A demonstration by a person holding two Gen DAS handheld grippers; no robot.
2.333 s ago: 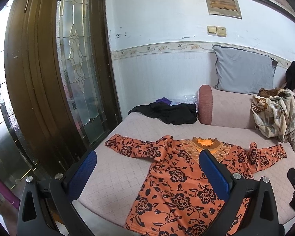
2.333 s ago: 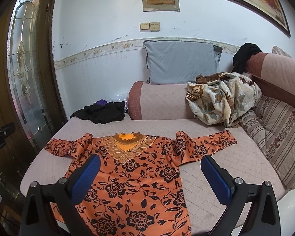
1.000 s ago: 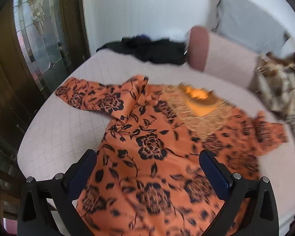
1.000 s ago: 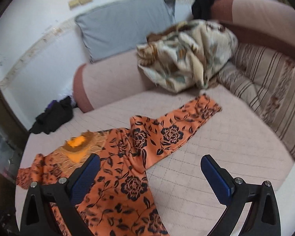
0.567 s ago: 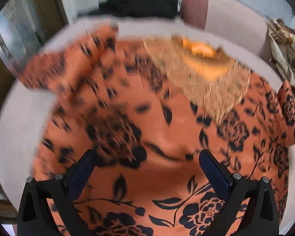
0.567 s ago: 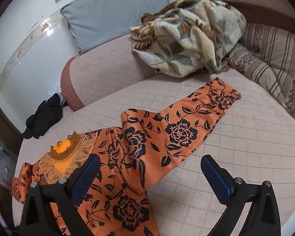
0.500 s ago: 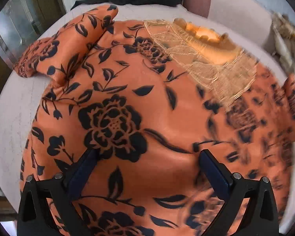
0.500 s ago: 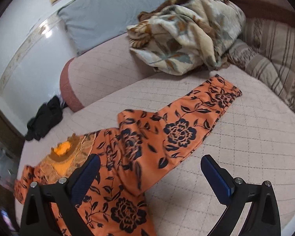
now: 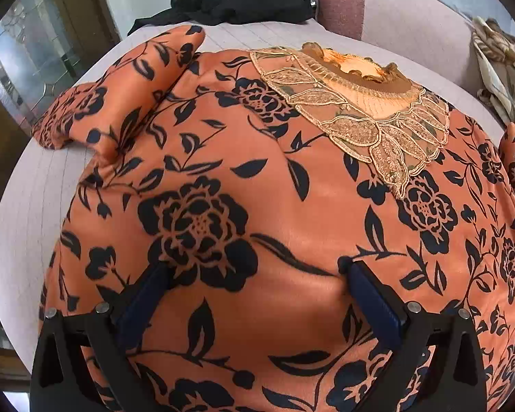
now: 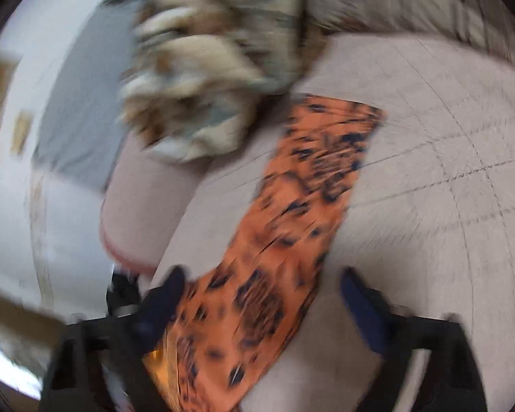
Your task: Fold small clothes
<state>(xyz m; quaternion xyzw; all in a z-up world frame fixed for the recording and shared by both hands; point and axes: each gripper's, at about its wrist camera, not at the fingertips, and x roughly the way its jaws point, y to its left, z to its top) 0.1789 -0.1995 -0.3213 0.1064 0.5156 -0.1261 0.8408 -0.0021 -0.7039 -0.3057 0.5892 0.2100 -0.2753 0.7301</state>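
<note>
An orange blouse (image 9: pixel 292 206) with black flowers and a lace collar (image 9: pixel 367 116) lies spread flat on the pink quilted sofa seat (image 9: pixel 34 189). My left gripper (image 9: pixel 257 274) is open, low over the blouse's chest, its blue fingertips (image 9: pixel 154 285) at the fabric. The right wrist view is blurred by motion. In it the blouse's right sleeve (image 10: pixel 309 189) stretches away across the seat. My right gripper (image 10: pixel 262 283) straddles the sleeve's near part, and its jaws are closing with the sleeve between them, pads apart from the cloth.
A heap of black clothes (image 9: pixel 243 0) lies at the seat's far end beside a pink bolster (image 9: pixel 340 0). A floral blanket (image 10: pixel 216 68) and a grey pillow (image 10: pixel 82 103) sit behind the sleeve. A glass-panelled door (image 9: pixel 27 61) stands left.
The left gripper sank close to the blouse's chest, then stayed put. The right gripper swept down over the right sleeve while rolling, and its fingers have come closer together.
</note>
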